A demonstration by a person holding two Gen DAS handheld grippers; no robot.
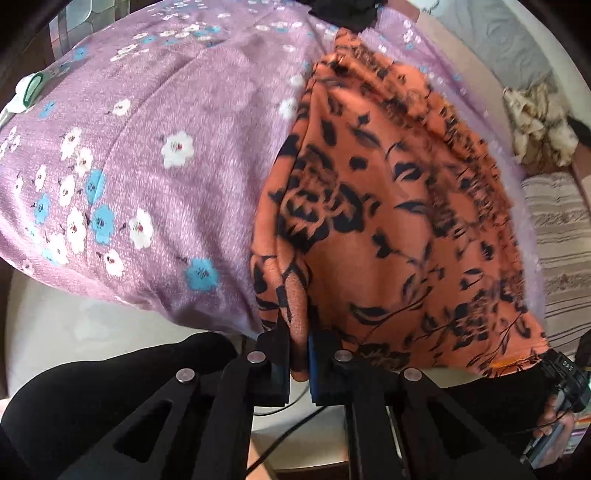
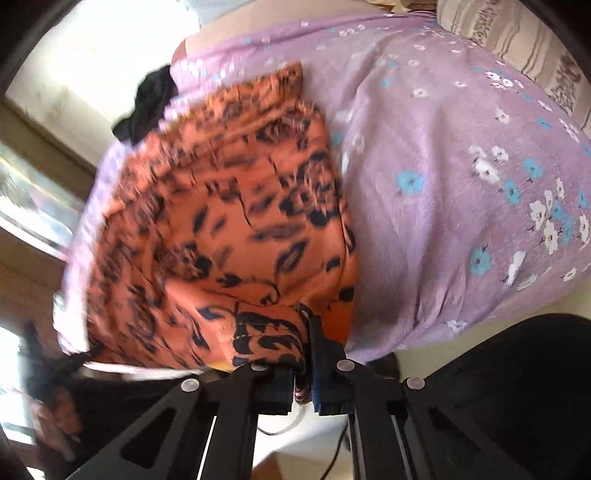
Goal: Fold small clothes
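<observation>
An orange garment with a black leaf print (image 1: 388,206) lies on a purple flowered sheet (image 1: 147,147). My left gripper (image 1: 298,354) is shut on the garment's near left corner, a fold of orange cloth pinched between its pads. In the right wrist view the same orange garment (image 2: 221,221) spreads over the purple sheet (image 2: 443,184), and my right gripper (image 2: 303,373) is shut on its near right corner, bunched cloth squeezed between the pads. The picture is blurred along the garment's far edge in both views.
A black cloth (image 1: 347,14) lies at the sheet's far edge, also seen as a black cloth (image 2: 151,103) at the left. A striped cushion (image 1: 557,229) and a crumpled beige item (image 1: 539,122) sit at the right. A hand with the other gripper (image 1: 561,398) shows at the lower right.
</observation>
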